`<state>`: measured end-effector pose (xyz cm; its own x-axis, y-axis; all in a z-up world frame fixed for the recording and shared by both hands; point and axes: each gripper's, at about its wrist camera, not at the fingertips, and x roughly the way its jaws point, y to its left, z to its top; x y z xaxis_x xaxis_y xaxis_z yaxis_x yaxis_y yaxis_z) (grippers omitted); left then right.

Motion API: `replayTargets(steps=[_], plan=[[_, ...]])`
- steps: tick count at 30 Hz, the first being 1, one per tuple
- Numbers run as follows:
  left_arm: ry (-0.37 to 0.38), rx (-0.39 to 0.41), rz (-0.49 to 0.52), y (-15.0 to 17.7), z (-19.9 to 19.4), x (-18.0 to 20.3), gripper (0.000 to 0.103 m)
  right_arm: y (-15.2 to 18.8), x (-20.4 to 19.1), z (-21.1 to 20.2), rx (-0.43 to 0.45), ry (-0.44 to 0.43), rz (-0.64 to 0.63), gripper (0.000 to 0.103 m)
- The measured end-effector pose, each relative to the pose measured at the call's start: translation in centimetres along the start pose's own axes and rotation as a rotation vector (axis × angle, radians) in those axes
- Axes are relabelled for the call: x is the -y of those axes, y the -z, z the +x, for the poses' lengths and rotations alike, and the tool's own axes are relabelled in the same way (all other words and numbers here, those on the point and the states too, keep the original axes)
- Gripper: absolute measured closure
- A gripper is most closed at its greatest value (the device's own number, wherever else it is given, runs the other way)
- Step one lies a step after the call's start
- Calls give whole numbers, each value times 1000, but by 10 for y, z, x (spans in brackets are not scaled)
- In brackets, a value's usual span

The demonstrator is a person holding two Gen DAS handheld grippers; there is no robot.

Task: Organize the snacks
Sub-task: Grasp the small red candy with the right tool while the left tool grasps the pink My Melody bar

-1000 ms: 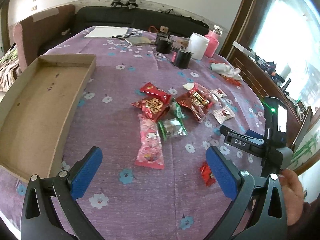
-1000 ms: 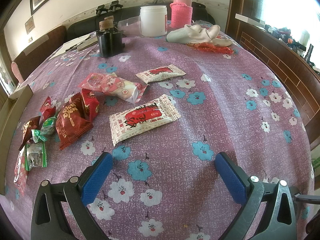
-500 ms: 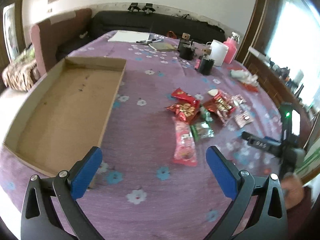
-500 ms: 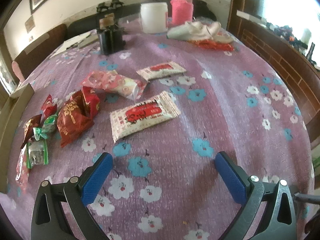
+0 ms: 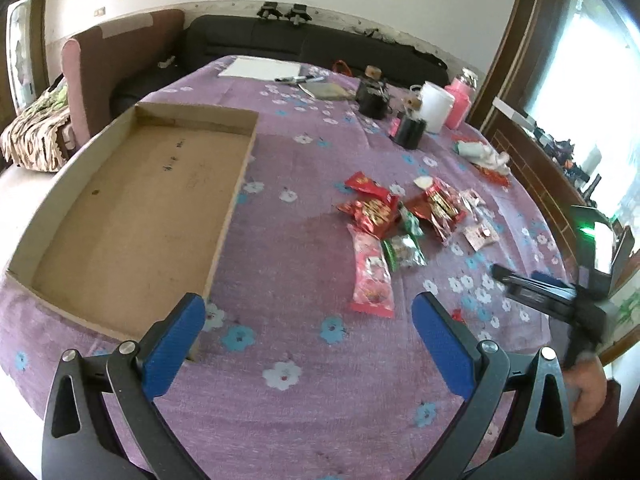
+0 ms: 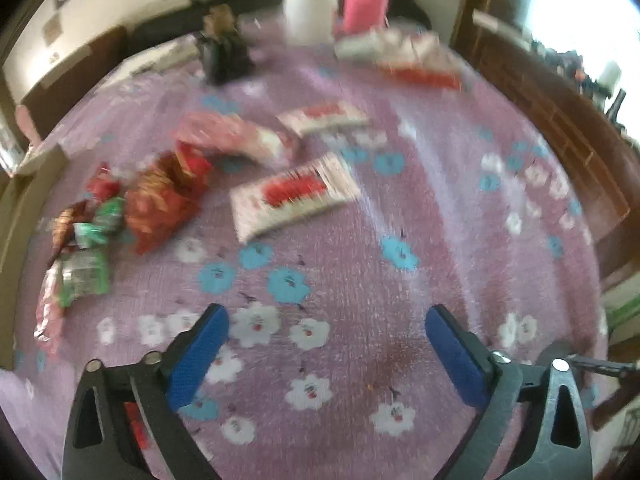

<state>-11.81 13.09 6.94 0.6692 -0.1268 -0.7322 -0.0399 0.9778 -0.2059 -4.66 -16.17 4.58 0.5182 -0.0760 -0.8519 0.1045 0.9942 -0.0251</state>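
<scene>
Currently we are holding both grippers above the counter (image 5: 304, 408) with its purple flowered cloth, and neither one is carrying anything. Our left gripper (image 5: 308, 344) is spread wide and released, hanging between the shallow brown cardboard tray (image 5: 132, 216) and the snack pile. Our right gripper (image 6: 326, 350) is also released; its jaws have just been closing a little, with only bare cloth between them.

The snacks are all lying loose on the cloth, none in the tray yet: a long pink cartoon-print packet (image 5: 371, 276), a green-edged clear pouch (image 5: 404, 250), crinkly red foil bags (image 5: 370, 210), and, in the right view, a white flat packet with a red label (image 6: 294, 194) plus a second like it (image 6: 322, 116) farther back.

Risks we are flagging:
- The right view is smearing with motion, so aiming at the white packet now could miss.
- Flat packets are lying flush on soft cloth; the pads could pinch fabric and drag the whole spread.
- The red bags and green pouch are overlapping, so one grasp could lift two, or knock a neighbour aside.
- Slick foil may slip out on the way to the tray.
- A small red piece (image 5: 457, 315) is sitting just beside the left gripper's right finger and could get nudged or overlooked.
</scene>
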Motion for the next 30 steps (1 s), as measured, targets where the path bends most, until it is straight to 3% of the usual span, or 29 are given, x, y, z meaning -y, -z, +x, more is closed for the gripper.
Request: replayTargets(steps=[5,9,15,18,19,21,22,30], plan=[[-25,89,-66,-13,-19,-23,0,19,-16,-71,299,-111,-60,1],[-44,123,-92,-22,-28,-38,0,33,-41,-70,200,-179,-161,3],[49,49,-134,-21,-9,-42,0,54,-79,-53,113,-216,-220,13],[64,22,-103,-17,0,-27,0,58,-91,-38,63,-217,-232,38],[68,10,-77,-15,4,-18,0,60,-95,-32,38,-226,-238,51],[75,-1,-43,-13,6,-7,0,62,-95,-31,40,-217,-242,64],[79,-9,-25,-13,9,-1,0,62,-95,-32,43,-226,-238,78],[35,-99,117,-11,61,46,0,60,-64,-28,37,-259,-137,79]])
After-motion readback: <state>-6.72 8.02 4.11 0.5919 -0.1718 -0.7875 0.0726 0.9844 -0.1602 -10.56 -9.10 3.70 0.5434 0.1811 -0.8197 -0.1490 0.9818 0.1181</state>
